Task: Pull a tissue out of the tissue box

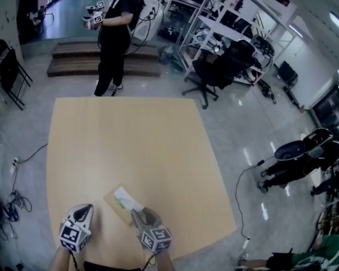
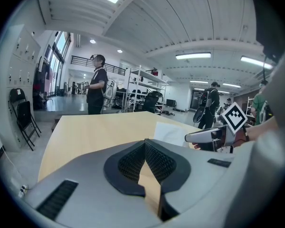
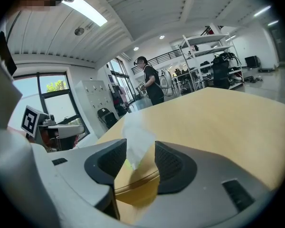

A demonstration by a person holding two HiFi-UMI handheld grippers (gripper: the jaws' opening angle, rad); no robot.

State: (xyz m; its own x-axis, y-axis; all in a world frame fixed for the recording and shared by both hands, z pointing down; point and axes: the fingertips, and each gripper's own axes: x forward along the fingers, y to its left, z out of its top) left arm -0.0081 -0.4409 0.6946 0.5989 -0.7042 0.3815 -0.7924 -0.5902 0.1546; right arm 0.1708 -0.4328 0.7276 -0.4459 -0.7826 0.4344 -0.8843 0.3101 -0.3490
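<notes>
A flat tan tissue box (image 1: 117,201) lies near the table's front edge, and a white tissue (image 1: 127,198) sticks up from its slot. My right gripper (image 1: 140,213) is just in front of the box. In the right gripper view it (image 3: 140,152) is open, and the tissue (image 3: 134,137) stands loose in the gap above the box (image 3: 137,188), clear of both pads. My left gripper (image 1: 86,209) hovers left of the box. Its pads (image 2: 145,144) meet at the tips, shut on nothing. The left gripper view also shows the tissue (image 2: 173,132) and the right gripper (image 2: 211,137).
The wide wooden table (image 1: 135,145) stretches away from me. Beyond its far edge a person (image 1: 116,33) holds two grippers, next to a low wooden platform (image 1: 79,58). There is an office chair (image 1: 223,66) at the back right, a folding chair (image 1: 8,66) at the left, and cables (image 1: 14,199) on the floor.
</notes>
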